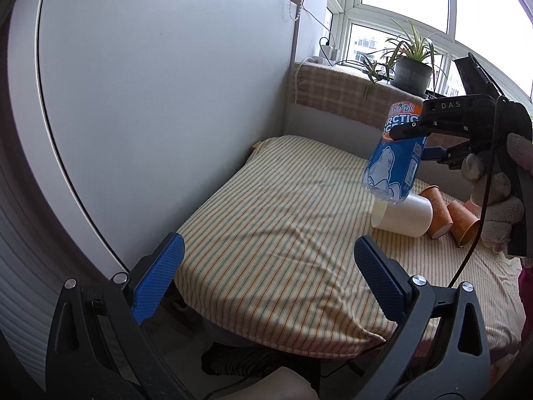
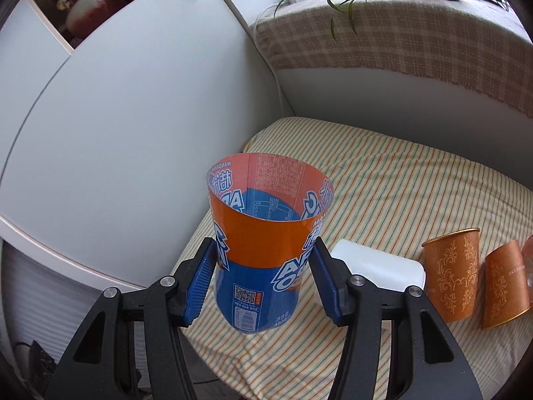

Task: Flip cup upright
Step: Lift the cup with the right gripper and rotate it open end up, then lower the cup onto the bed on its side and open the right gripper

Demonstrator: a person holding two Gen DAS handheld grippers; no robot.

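Observation:
My right gripper (image 2: 263, 260) is shut on an orange and blue plastic cup (image 2: 263, 233) cut from a bottle. The cup is held in the air above the striped cloth (image 2: 399, 200), open end up and tilted slightly. In the left wrist view the same cup (image 1: 396, 163) hangs in the right gripper (image 1: 416, 133) above the lying white cup (image 1: 403, 215). My left gripper (image 1: 266, 266) is open and empty, low over the near part of the cloth.
A white cup (image 2: 376, 263) lies on its side on the cloth. Two orange patterned cups (image 2: 449, 273) (image 2: 503, 286) lie beside it at the right. A white cabinet wall (image 1: 150, 100) stands at the left. A checked ledge with a potted plant (image 1: 411, 66) runs behind.

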